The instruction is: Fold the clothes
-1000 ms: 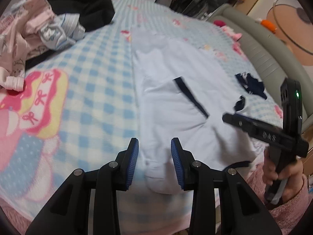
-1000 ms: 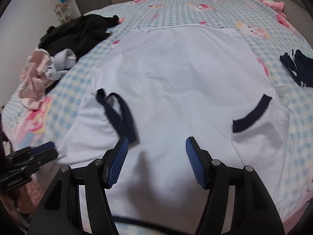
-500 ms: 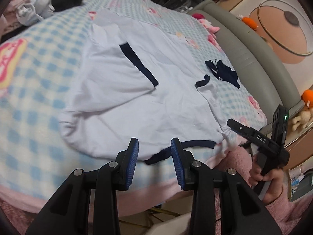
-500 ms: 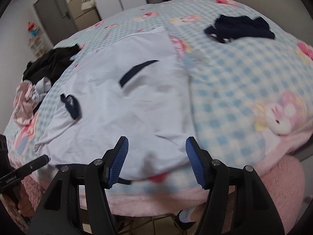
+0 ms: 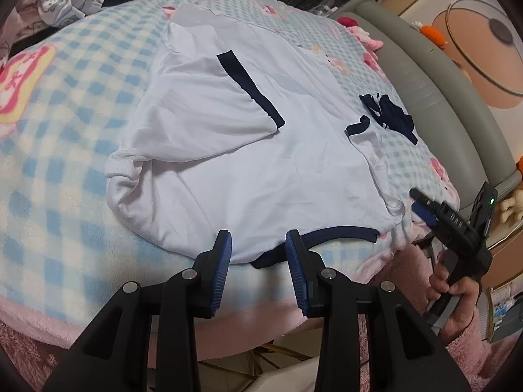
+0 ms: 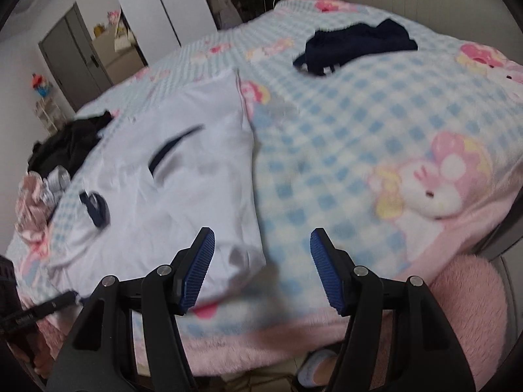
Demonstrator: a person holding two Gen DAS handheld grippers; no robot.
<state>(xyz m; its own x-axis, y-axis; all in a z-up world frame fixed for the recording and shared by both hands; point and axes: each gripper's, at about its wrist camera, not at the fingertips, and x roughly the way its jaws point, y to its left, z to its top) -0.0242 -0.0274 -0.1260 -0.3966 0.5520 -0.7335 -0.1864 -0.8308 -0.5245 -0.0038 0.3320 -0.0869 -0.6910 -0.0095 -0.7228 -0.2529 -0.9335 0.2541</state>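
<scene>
Here, white shirt (image 5: pixel 261 170) flat on bed, collar edge between spread left tool (image 5: pixel 258 248), right tool (image 6: pixel 261 248) spread over its corner.

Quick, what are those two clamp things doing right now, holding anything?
Left gripper: open, empty, poised at the navy collar edge of the white t-shirt.
Right gripper: open wide, empty, over the shirt's corner.

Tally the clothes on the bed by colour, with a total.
White: 1, the shirt with navy trim
Navy: 1, the small garment
Black: 1, the heap
Pink and pale: 1 mixed pile, pieces too bunched to count apart
Total: 4
</scene>
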